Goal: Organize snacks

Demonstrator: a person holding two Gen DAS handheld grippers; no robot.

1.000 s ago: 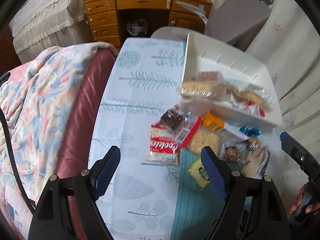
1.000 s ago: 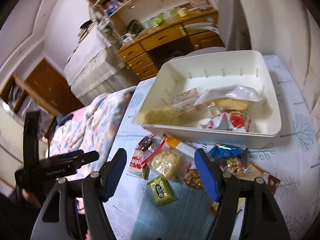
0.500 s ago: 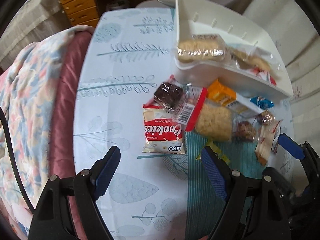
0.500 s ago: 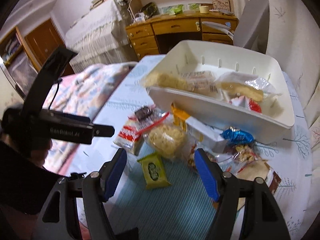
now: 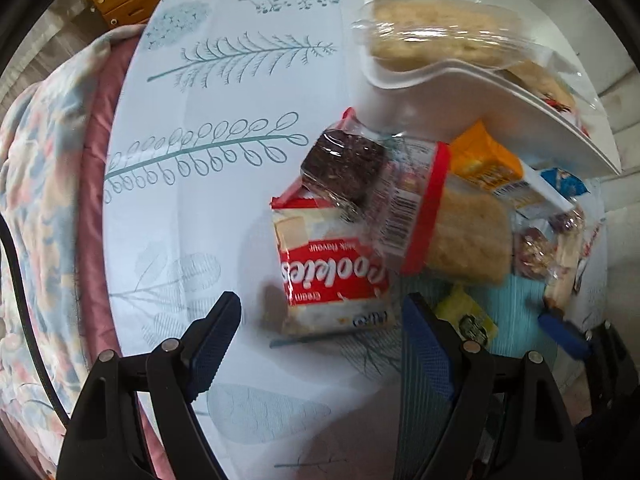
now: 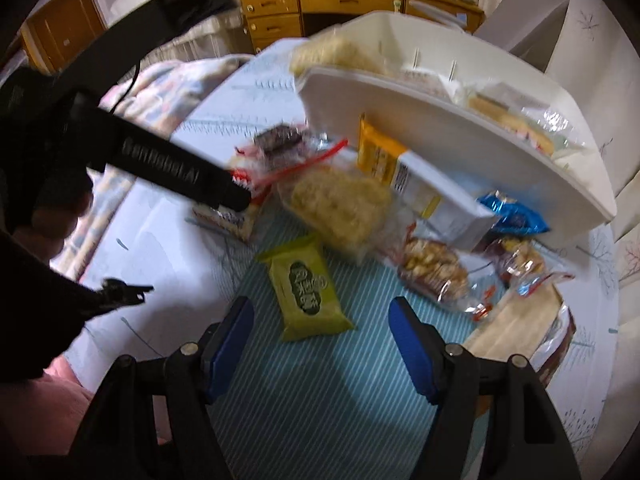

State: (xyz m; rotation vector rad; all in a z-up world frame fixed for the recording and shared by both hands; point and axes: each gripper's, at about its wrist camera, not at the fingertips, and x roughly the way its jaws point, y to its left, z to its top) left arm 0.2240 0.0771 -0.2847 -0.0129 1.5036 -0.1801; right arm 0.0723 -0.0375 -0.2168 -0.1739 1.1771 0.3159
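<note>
**Sorting still mostly ahead**

Waiting on the tablecloth (image 5: 240, 184) are most snacks: the cookie pack (image 5: 332, 280), green packet (image 6: 306, 286) and others. A few are sitting in the white bin (image 6: 460, 148). Left gripper (image 5: 320, 340) and right gripper (image 6: 322, 340) are hovering, jaws spread, empty.

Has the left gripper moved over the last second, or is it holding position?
Yes. The left gripper has come down toward the table: the cookie pack, which does not shift against the white bin, looms much larger and sits just ahead of its open jaws.
</note>
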